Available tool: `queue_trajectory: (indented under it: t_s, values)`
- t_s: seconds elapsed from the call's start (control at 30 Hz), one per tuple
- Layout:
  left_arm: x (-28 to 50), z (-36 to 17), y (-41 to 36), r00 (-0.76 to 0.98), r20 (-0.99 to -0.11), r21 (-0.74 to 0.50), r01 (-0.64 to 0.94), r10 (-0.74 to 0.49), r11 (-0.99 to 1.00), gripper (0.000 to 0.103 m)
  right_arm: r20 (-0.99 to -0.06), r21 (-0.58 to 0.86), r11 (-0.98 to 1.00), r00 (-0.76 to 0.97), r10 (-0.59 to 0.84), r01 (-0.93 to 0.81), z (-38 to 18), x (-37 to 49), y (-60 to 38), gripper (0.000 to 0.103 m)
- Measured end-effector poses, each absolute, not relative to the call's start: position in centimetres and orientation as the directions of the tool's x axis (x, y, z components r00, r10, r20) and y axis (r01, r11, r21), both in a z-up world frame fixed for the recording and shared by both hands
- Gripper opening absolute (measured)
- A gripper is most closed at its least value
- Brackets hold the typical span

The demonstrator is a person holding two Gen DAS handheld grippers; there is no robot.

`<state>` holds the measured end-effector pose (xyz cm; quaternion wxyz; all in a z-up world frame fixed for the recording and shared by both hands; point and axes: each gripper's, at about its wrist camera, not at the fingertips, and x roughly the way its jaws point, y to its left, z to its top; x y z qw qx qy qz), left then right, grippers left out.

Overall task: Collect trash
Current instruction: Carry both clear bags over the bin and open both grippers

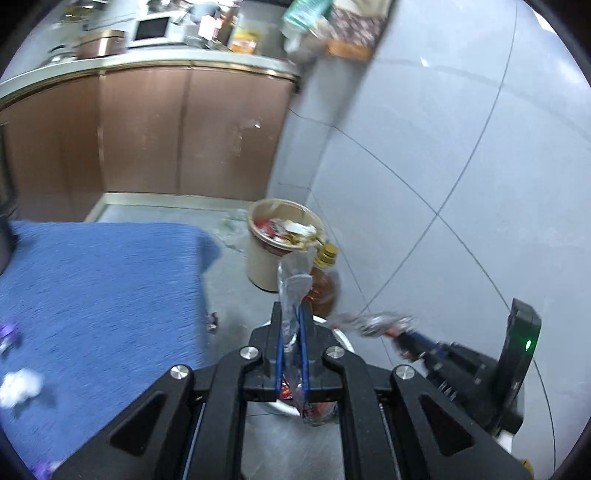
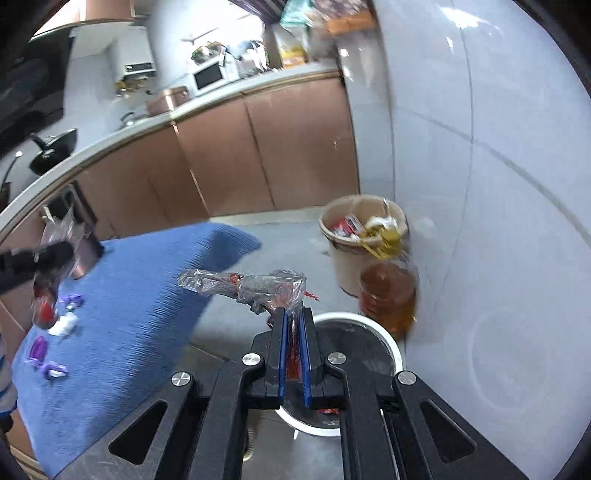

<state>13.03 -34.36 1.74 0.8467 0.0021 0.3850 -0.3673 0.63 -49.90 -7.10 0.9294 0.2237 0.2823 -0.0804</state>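
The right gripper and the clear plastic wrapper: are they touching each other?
Touching. In the right wrist view the right gripper has its jaws closed on the clear plastic wrapper, whose crumpled end sticks out past the blue pads.

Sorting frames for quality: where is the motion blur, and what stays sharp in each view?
Left wrist view: counter top and blue cloth smeared; left gripper and its clear wrapper fairly sharp. Right wrist view: oil bottle and counter blurred; right gripper crisp; glare on the wall tiles.

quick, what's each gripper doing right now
Left gripper: closed on a clear plastic wrapper.
Right gripper: closed on a crumpled wrapper.
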Motion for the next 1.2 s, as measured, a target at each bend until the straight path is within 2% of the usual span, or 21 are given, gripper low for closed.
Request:
queue_trajectory:
  t_s: [0.2, 0.43, 0.5, 0.57, 0.63, 0.97, 1.2]
  values:
    - [15.2, -1.7, -41.9, 0.379, -0.716, -0.246, 0.648, -0.586, 0.720, 0.007, -0.608, 0.387, 0.861, 0.793, -0.031, 0.330, -10.6, 2.0, -52.1, 0.007]
    - [16.7, -5.5, -45.8, 0.311, -0.764, -0.260, 0.654, -0.565, 0.711, 0.010, -0.659, 0.387, 0.837, 0.751, -0.042, 0.387, -13.9, 3.3, -53.5, 0.009]
    - [17.0, -6.3, -46.2, 0.285, -0.773, -0.279, 0.650, -0.567, 0.707, 0.017, -0.678, 0.378, 0.834, 0.733, -0.045, 0.402, -14.9, 3.6, -53.6, 0.012]
    - [17.5, -6.6, -46.6, 0.285, -0.770, -0.288, 0.644, -0.572, 0.708, 0.051, -0.693, 0.367, 0.832, 0.719, -0.054, 0.417, -15.7, 3.7, -53.7, 0.019]
    - [17.6, -6.4, -46.3, 0.299, -0.758, -0.291, 0.641, -0.580, 0.710, 0.057, -0.700, 0.365, 0.828, 0.712, -0.058, 0.426, -16.2, 3.6, -53.7, 0.026]
    - [17.5, -3.0, -42.0, 0.366, -0.714, -0.300, 0.611, -0.597, 0.733, 0.057, -0.683, 0.385, 0.814, 0.728, -0.067, 0.435, -15.5, 2.4, -53.8, 0.036]
    - [16.8, 3.4, -34.7, 0.514, -0.615, -0.284, 0.563, -0.598, 0.776, 0.057, -0.592, 0.389, 0.829, 0.799, -0.110, 0.402, -9.8, 0.0, -53.0, 0.044]
